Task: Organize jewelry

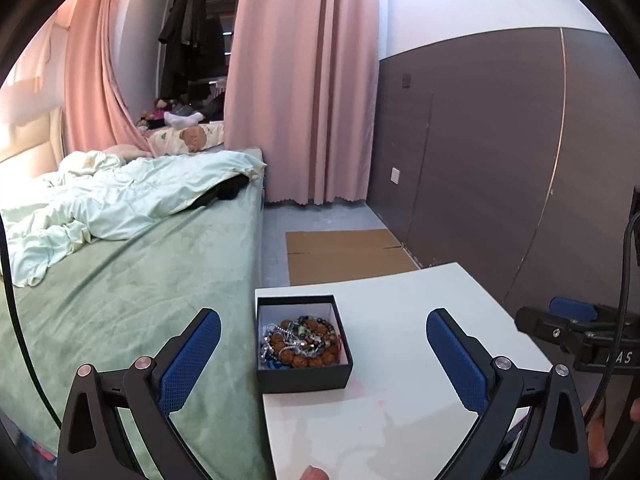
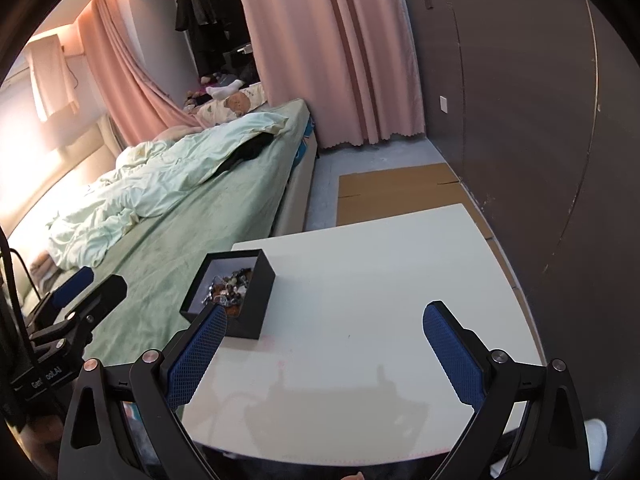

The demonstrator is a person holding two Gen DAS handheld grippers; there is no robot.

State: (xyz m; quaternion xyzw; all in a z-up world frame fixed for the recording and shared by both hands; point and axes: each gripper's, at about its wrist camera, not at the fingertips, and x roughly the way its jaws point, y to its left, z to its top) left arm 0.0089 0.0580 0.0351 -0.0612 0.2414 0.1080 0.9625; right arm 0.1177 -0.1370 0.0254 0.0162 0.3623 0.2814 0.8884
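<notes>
A small white table point(image 1: 400, 360) stood beside a bed with a green cover point(image 1: 140, 300) in a bedroom with pink curtains point(image 1: 304, 80). Near the table's left edge, close to the bed, sat an open black box point(image 1: 304, 376) with a pale lining and no lid in sight. Inside it lay the jewelry point(image 1: 302, 342), heaped together: strands of round brown beads, darker mixed beads, a silvery chain and something blue at the near side, all overlapping so single pieces were hard to separate. No jewelry showed on the bare tabletop. The left gripper point(image 1: 322, 360) hovered low in front of the box, its blue-padded tongs spread wide with nothing between them, the box framed in the gap. The right gripper point(image 2: 324, 352) hung over the middle of the table, its tongs equally wide and empty, with its left pad crossing the near corner of the box in that view. This arrangement would suit two stages alike: the pieces gathered into the box as their tidy home, or a tangled heap waiting to be sorted out. The pictures did not settle which. Any pick from the heap would likely call for care, since the strands overlapped and lifting one might drag its neighbours, and the light box might slide on the smooth table.
</notes>
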